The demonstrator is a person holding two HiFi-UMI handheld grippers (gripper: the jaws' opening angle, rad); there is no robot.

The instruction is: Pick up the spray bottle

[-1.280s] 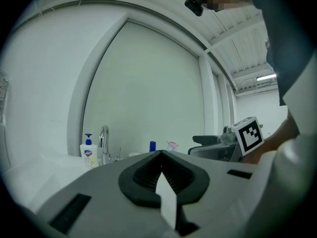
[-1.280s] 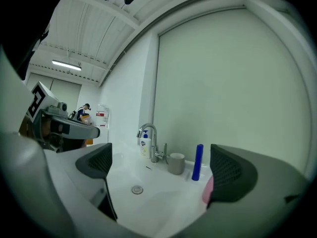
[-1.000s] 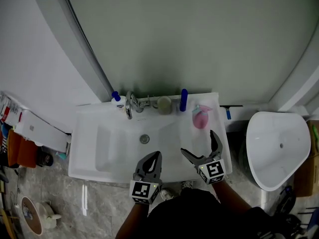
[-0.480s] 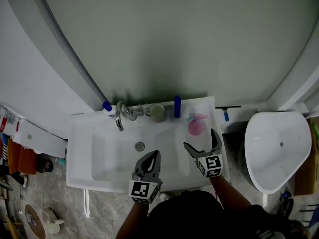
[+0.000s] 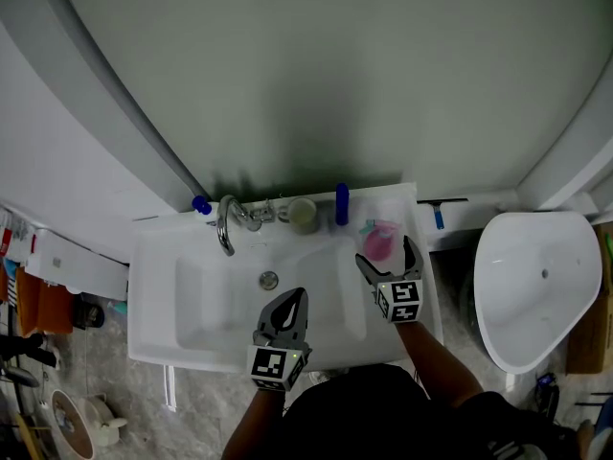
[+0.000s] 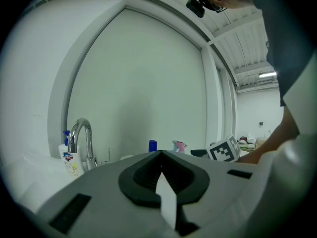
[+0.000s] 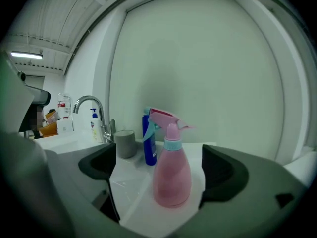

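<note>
A pink spray bottle with a pale blue collar stands upright on the right rear of the white sink counter. In the right gripper view the bottle stands just ahead, between the two dark jaws and touching neither. My right gripper is open, its jaws closing slightly, one on each side of the bottle's near face. My left gripper hangs over the basin's front edge, shut and empty. From the left gripper view, the bottle is small and far to the right.
Along the back ledge stand a soap pump bottle, a chrome faucet, a grey cup and a tall blue bottle, which is close behind and to the left of the spray bottle. A white toilet stands to the right.
My right gripper has moved forward and down toward the spray bottle and now brackets it. The left gripper has moved slightly forward over the basin.
</note>
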